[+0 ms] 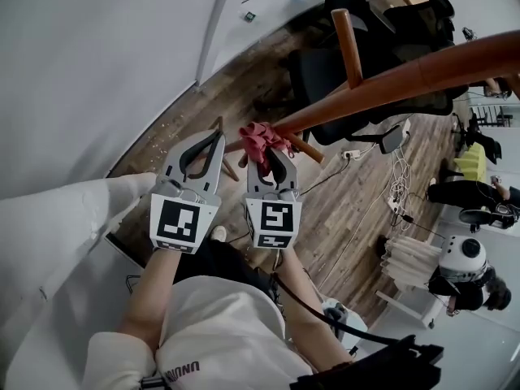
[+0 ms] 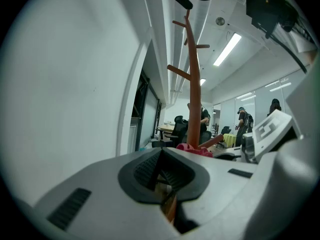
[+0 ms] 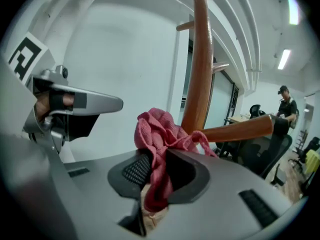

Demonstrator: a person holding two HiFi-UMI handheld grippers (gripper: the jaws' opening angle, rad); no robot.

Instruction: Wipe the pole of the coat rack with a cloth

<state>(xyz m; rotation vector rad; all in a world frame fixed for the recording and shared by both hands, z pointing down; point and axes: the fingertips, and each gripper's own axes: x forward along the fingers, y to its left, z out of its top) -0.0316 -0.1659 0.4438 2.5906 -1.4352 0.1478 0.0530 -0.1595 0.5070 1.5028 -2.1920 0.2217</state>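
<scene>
The brown wooden coat rack pole (image 1: pixel 390 80) slants from the upper right down to the middle of the head view; it stands upright in the left gripper view (image 2: pixel 193 84) and the right gripper view (image 3: pixel 200 69). My right gripper (image 1: pixel 266 154) (image 3: pixel 155 176) is shut on a red cloth (image 1: pixel 260 139) (image 3: pixel 157 134). The cloth bunches against the low part of the pole, just above a slanted leg (image 3: pixel 240 129). My left gripper (image 1: pixel 213 140) (image 2: pixel 162 169) sits beside it on the left, jaws shut with nothing in them. The cloth (image 2: pixel 195 150) shows just past its jaws.
A white wall (image 1: pixel 97 55) runs close on the left. Black office chairs (image 1: pixel 382 31) stand behind the rack. Cables and a power strip (image 1: pixel 398 177) lie on the wooden floor at right. A peg (image 1: pixel 349 47) sticks out of the pole. People stand far back (image 2: pixel 243 121).
</scene>
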